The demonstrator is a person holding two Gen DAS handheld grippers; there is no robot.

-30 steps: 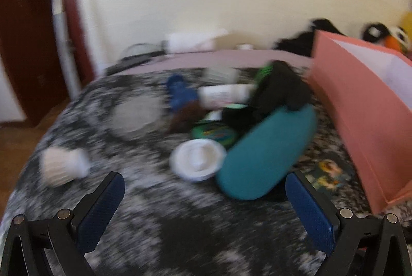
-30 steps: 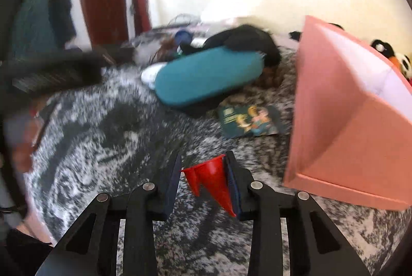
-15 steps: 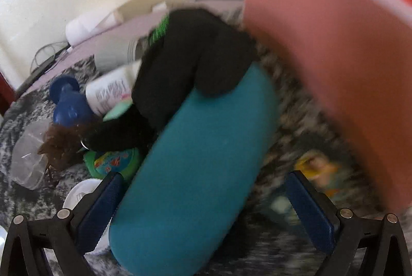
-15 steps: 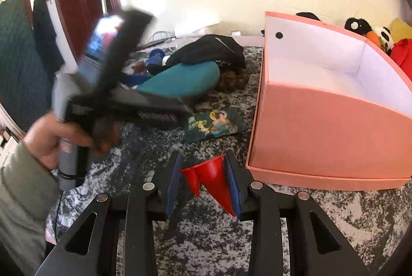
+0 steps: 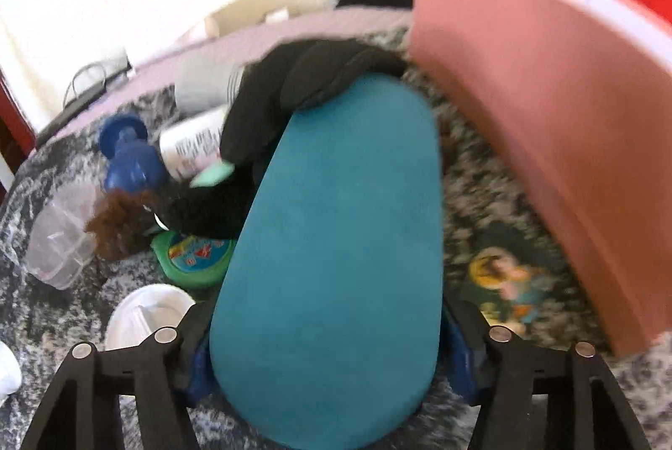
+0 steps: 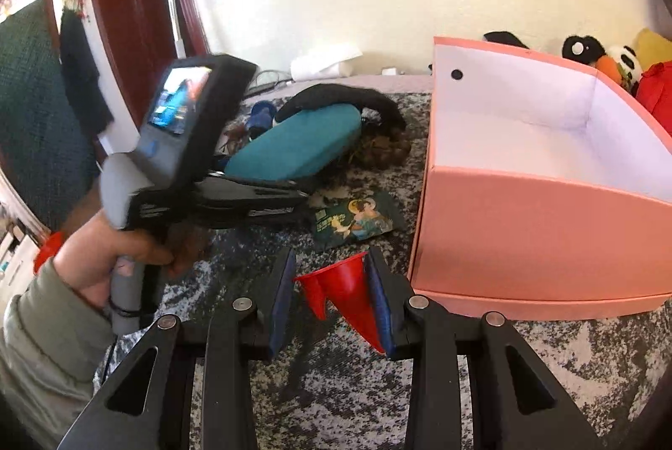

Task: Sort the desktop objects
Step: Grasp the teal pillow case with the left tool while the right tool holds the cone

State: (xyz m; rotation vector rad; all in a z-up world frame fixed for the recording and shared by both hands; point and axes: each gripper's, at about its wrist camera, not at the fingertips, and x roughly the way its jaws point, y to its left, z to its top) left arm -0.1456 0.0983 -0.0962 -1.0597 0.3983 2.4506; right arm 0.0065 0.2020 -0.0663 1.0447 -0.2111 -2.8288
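Observation:
A teal oval case (image 5: 336, 261) lies on the mottled grey cloth with a black glove-like cloth (image 5: 302, 93) draped over its far end. My left gripper (image 5: 327, 361) is shut on the case's near end, its blue pads (image 5: 197, 370) pressed against both sides. In the right wrist view the case (image 6: 294, 151) lies left of an open pink box (image 6: 546, 231) with a white inside. My right gripper (image 6: 332, 294) is shut on a small red cone (image 6: 340, 290), held just above the cloth near the box's front left corner.
A picture packet (image 5: 512, 282) lies between case and pink box (image 5: 546, 114). Left of the case lie a green tin (image 5: 193, 256), white lid (image 5: 147, 315), clear cup (image 5: 59, 244), blue bottle (image 5: 130, 156) and white bottle (image 5: 193, 147). A hand (image 6: 113, 252) holds the left tool.
My left gripper moved forward over the teal case and its fingers closed onto the case's sides. The right gripper kept hold of the red cone and swung towards the pink box.

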